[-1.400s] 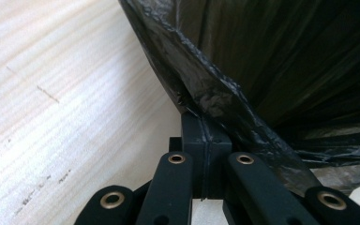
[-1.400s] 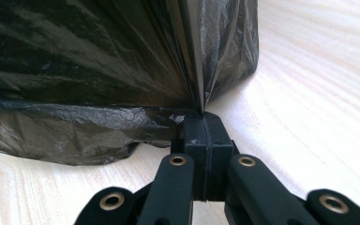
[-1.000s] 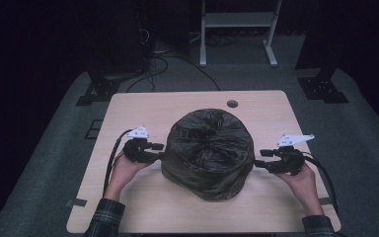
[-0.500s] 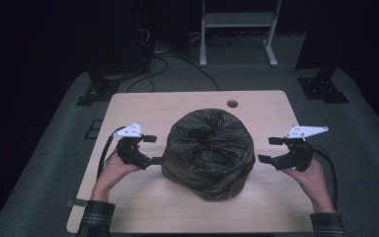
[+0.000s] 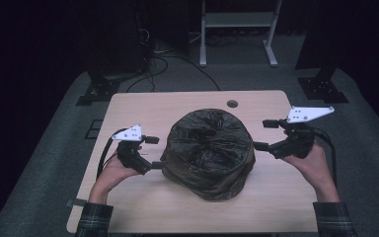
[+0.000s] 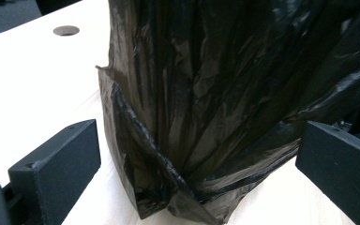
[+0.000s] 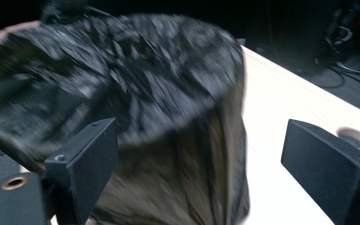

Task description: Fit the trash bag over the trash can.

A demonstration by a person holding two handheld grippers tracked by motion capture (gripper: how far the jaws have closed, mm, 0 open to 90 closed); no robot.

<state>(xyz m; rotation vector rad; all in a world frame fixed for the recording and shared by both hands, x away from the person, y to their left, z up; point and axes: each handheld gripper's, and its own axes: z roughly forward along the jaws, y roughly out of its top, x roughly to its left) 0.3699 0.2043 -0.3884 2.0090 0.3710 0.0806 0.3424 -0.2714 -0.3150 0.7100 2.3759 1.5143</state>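
On the middle of the table (image 5: pixel 128 106) sits a round thing wrapped in a black bag (image 5: pixel 208 150). Both grippers have just been opening. The left gripper (image 5: pixel 149 153) is low by the bag's left side, wide, with loose plastic between its jaws but not pinched. The right gripper (image 5: pixel 266 134) hangs off the bag's right side, wide and holding nothing. To grab well, go slow, pinch only the loose plastic near the bottom, and pull both sides evenly so the bag does not rip.
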